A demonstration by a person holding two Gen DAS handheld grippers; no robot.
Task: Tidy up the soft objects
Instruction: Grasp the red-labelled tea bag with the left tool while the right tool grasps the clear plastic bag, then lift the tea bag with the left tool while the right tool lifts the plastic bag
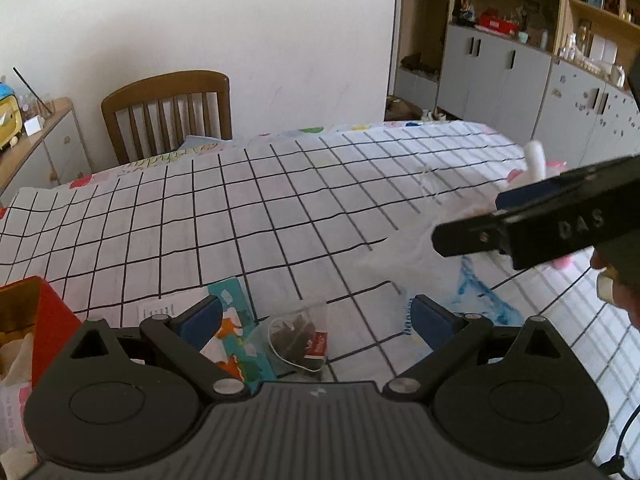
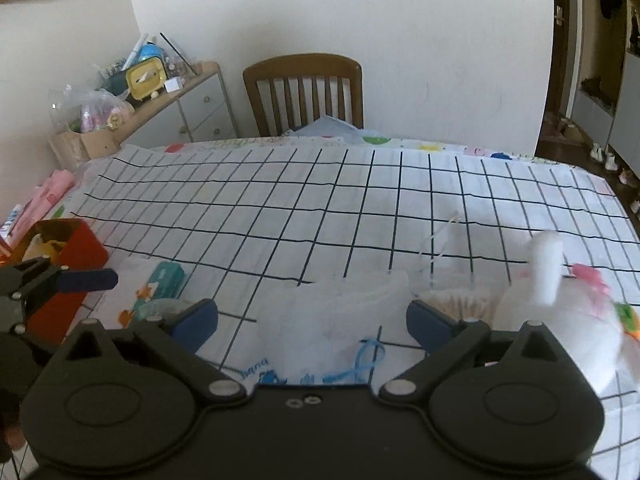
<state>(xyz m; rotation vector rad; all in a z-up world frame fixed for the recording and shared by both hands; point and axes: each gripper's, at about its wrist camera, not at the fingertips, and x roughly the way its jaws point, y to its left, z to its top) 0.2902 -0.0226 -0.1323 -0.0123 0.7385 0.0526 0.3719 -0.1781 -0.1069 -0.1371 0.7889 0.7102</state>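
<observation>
Left wrist: left gripper (image 1: 316, 314) released, jaws spread over tea bag sachet (image 1: 301, 342), right of red box (image 1: 38, 312) | Right wrist: right gripper (image 2: 312, 318) released above white plastic bag (image 2: 332, 320); plush toy (image 2: 560, 304) right of bag, on checked tablecloth (image 2: 280, 208).

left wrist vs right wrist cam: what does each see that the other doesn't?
Left wrist only: a tea bag in a clear wrapper between the open left claw fingers, and the grey cabinets at right.

Right wrist only: cotton swabs beside the plush toy, and the cluttered dresser top with its bag of bottles.

Both: the checked tablecloth, wooden chair, red box, teal packet, clear plastic bag with blue print, white plush toy, and the open right claw.
</observation>
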